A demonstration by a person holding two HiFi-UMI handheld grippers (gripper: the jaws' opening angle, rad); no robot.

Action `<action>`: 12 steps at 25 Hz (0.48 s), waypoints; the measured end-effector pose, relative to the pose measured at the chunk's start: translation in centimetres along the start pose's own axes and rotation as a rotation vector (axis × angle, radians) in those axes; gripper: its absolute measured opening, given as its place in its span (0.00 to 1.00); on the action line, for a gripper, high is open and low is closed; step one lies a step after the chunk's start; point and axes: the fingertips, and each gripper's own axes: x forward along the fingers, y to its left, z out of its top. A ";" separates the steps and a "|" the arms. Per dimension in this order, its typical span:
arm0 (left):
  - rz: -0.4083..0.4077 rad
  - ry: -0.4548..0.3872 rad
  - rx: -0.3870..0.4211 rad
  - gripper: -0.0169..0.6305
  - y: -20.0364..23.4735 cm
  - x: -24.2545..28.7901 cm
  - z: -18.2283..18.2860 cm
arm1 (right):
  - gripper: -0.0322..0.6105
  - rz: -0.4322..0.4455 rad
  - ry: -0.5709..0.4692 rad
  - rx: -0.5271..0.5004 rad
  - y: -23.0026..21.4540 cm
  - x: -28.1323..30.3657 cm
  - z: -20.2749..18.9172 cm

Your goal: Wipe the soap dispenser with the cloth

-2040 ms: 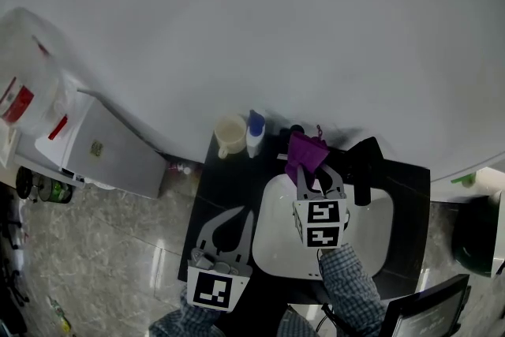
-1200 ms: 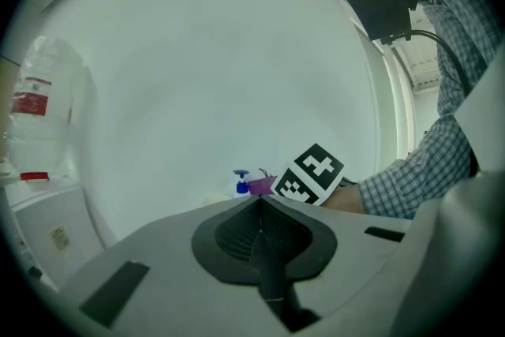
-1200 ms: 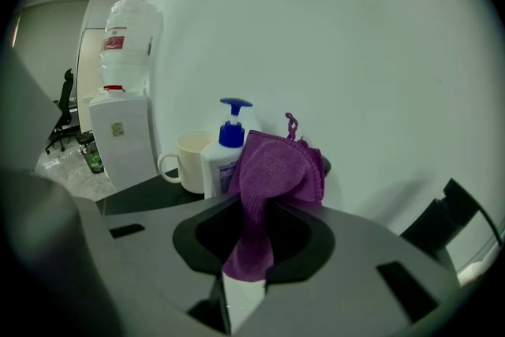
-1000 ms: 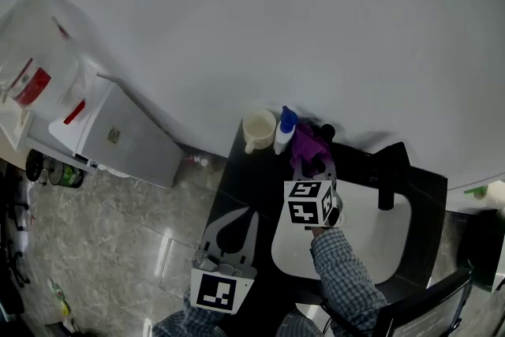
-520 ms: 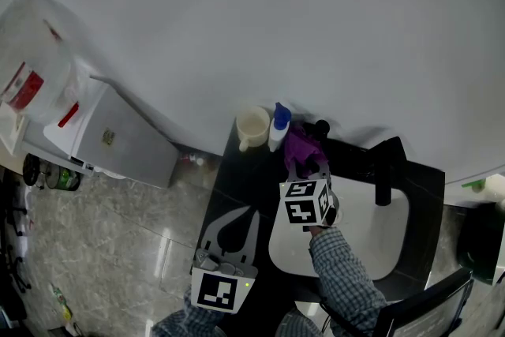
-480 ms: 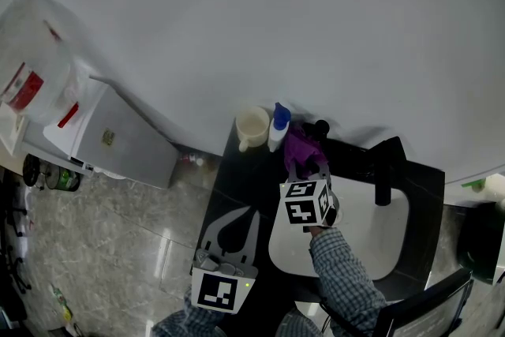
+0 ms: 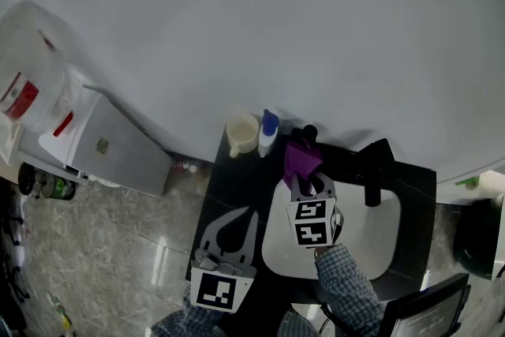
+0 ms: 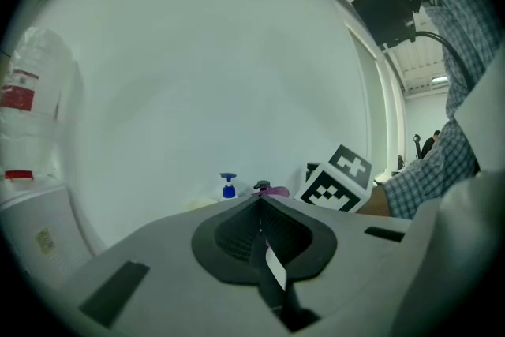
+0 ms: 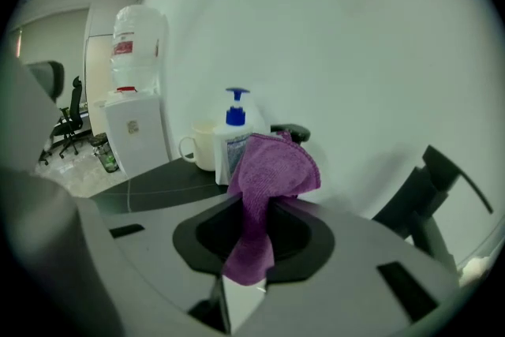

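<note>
The soap dispenser [image 7: 269, 133], a white bottle with a blue pump, stands at the back of the black counter against the wall. It also shows in the right gripper view, where the dispenser [image 9: 231, 140] rises just behind the cloth. My right gripper [image 7: 304, 179] is shut on a purple cloth [image 7: 301, 159], whose bunched top [image 9: 274, 167] sits just right of the bottle; I cannot tell whether they touch. My left gripper [image 7: 243, 214] is shut on nothing, low over the counter's front left. From the left gripper [image 8: 259, 204] the blue pump [image 8: 229, 185] shows far off.
A cream mug [image 7: 241, 134] stands left of the dispenser. A black knob [image 7: 309, 131] and a black faucet [image 7: 371, 171] stand behind the white basin [image 7: 359, 237]. A water cooler [image 7: 95, 146] stands left of the counter, above the tiled floor [image 7: 118, 249].
My right gripper, still holding the cloth, went up to the dispenser and has now drawn back a little toward the basin. The left gripper has stayed put.
</note>
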 end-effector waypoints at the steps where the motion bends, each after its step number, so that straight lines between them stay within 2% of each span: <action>1: -0.004 -0.003 0.003 0.03 -0.1 0.2 0.2 | 0.17 0.000 -0.026 0.007 -0.2 -0.8 0.7; 7: -0.017 -0.015 0.009 0.03 -0.6 0.8 0.7 | 0.17 -0.033 -0.176 0.048 -2.6 -3.3 6.0; 9: -0.017 -0.014 0.007 0.03 -0.7 0.8 0.6 | 0.17 -0.049 -0.192 0.053 -3.6 -2.9 7.1; 12: -0.021 -0.005 0.013 0.03 -0.8 0.7 0.4 | 0.17 -0.068 -0.159 0.062 -4.8 -1.2 6.8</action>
